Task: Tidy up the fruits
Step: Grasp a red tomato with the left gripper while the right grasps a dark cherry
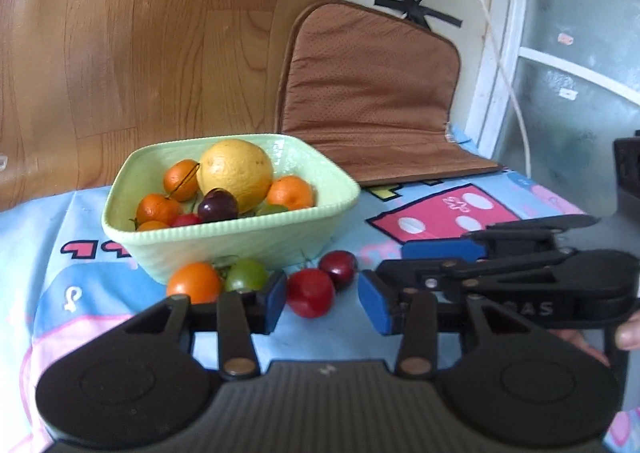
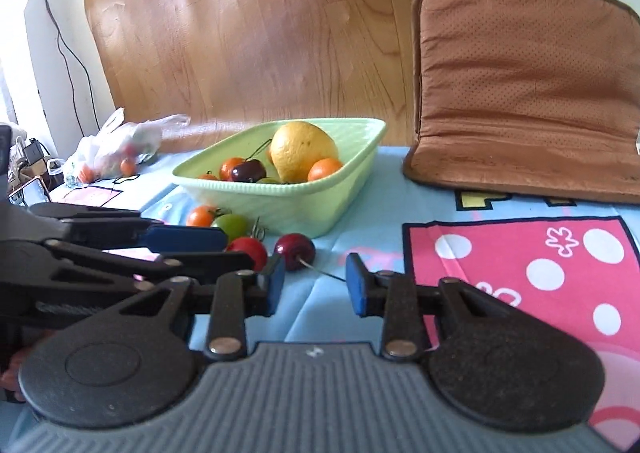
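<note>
A pale green bowl [image 1: 240, 241] [image 2: 304, 201] on the cloth holds a large yellow citrus [image 1: 236, 173] [image 2: 302, 155], several small oranges and a dark cherry [image 1: 218, 205]. In front of it on the cloth lie an orange tomato [image 1: 194, 281] [image 2: 200, 216], a green tomato [image 1: 246, 275] [image 2: 234, 224], a red tomato [image 1: 310, 293] [image 2: 249, 251] and a dark cherry [image 1: 338, 268] [image 2: 295, 251]. My left gripper [image 1: 322, 303] is open, with the red tomato just ahead of its gap. My right gripper [image 2: 314, 285] is open just short of the cherry; it also shows in the left wrist view [image 1: 400, 271].
A brown leather cushion [image 1: 368, 93] [image 2: 524, 93] leans on the wall at the back right. A wooden panel [image 1: 140, 33] stands behind the bowl. A plastic bag with fruit [image 2: 116, 151] lies at the far left. The cloth is blue with a pink patch [image 2: 520, 265].
</note>
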`<state>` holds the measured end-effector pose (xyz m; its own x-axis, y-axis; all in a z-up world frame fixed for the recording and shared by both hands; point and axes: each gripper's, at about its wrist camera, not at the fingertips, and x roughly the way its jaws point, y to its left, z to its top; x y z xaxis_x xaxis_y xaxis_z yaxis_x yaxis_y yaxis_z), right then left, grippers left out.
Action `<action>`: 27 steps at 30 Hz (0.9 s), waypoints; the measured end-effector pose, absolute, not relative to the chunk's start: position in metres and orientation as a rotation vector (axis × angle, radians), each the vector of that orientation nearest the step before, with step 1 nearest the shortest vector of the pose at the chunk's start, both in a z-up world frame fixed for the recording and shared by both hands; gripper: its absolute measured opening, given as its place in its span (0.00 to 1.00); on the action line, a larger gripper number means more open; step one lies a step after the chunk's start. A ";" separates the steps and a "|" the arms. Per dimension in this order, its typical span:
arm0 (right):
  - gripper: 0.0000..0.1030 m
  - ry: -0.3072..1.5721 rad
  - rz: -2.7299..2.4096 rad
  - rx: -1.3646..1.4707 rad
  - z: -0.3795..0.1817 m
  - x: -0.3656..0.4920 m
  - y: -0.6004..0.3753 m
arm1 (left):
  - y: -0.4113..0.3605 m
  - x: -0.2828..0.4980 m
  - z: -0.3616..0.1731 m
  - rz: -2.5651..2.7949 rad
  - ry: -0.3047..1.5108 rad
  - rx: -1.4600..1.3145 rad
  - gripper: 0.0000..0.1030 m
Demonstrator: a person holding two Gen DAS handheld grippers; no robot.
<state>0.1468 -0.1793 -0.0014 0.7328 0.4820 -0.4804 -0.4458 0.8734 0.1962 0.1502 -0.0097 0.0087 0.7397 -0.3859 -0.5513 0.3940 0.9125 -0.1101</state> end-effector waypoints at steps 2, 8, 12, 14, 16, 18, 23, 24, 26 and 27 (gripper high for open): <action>0.35 0.561 0.516 0.085 -0.003 0.152 -0.182 | -0.007 0.163 0.003 -0.443 0.673 -0.026 0.39; 0.35 0.607 0.558 0.095 -0.007 0.158 -0.180 | -0.012 0.163 0.002 -0.430 0.669 0.001 0.28; 0.03 0.618 0.555 0.025 -0.008 0.153 -0.173 | -0.007 0.147 0.003 -0.437 0.673 0.006 0.28; 0.03 0.620 0.580 -0.005 -0.007 0.143 -0.169 | -0.002 0.129 0.003 -0.451 0.671 0.024 0.28; 0.03 0.634 0.627 -0.016 -0.005 0.128 -0.167 | 0.006 0.108 0.003 -0.463 0.666 0.036 0.28; 0.03 0.639 0.688 -0.028 -0.005 0.111 -0.164 | 0.017 0.088 0.003 -0.470 0.658 0.029 0.29; 0.26 0.560 0.606 0.017 0.008 0.111 -0.169 | 0.040 0.067 0.003 -0.389 0.640 -0.019 0.29; 0.46 0.544 0.559 0.052 0.011 0.121 -0.172 | 0.042 0.067 0.003 -0.377 0.640 -0.039 0.29; 0.53 0.523 0.508 0.101 0.012 0.142 -0.173 | 0.044 0.068 0.003 -0.367 0.636 -0.055 0.29; 0.53 0.538 0.495 0.100 0.010 0.154 -0.170 | 0.045 0.067 0.002 -0.366 0.634 -0.052 0.29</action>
<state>0.1543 -0.1696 0.0104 0.7449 0.4766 -0.4669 -0.4251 0.8784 0.2184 0.0669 0.0446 0.0022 0.7439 -0.3501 -0.5692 0.3187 0.9346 -0.1582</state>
